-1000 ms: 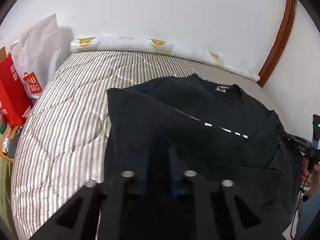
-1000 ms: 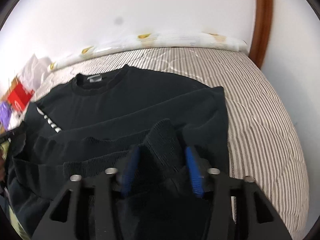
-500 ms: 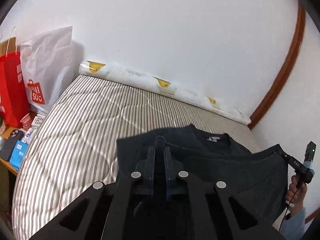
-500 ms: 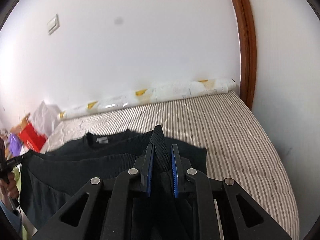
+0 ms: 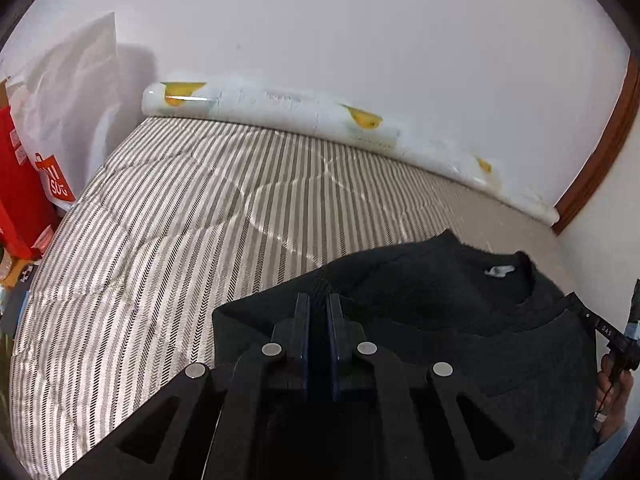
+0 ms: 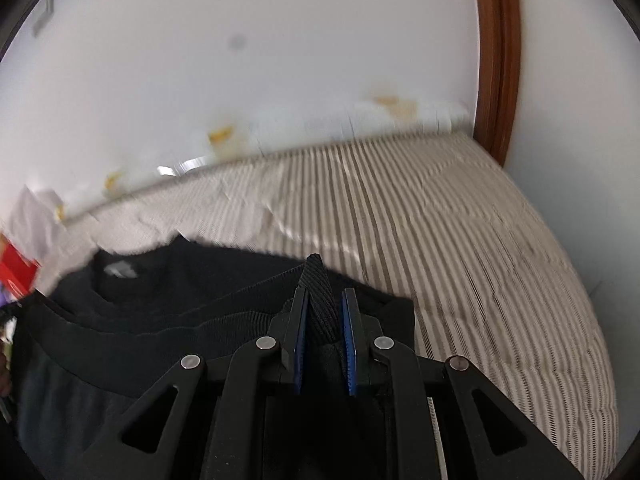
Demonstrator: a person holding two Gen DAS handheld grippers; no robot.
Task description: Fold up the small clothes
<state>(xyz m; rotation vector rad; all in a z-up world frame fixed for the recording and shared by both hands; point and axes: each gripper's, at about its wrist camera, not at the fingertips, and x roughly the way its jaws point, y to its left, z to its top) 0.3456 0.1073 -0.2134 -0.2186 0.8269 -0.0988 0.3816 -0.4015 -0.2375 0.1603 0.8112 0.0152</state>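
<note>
Sweater (image 5: 420, 320): black, lay on the striped bed (image 5: 180, 220), hem lifted toward the collar.
Left tool (image 5: 318, 308): pinched the ribbed hem.
Right tool (image 6: 324, 312): pinched bunched ribbed hem.

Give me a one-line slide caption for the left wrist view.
Left gripper shut on the black sweater's ribbed hem above a striped mattress.

Both grippers pointed steeply downward: the left gripper (image 5: 318, 300) was clamped tight, the right gripper (image 6: 325, 300) nearly closed on cloth.
</note>
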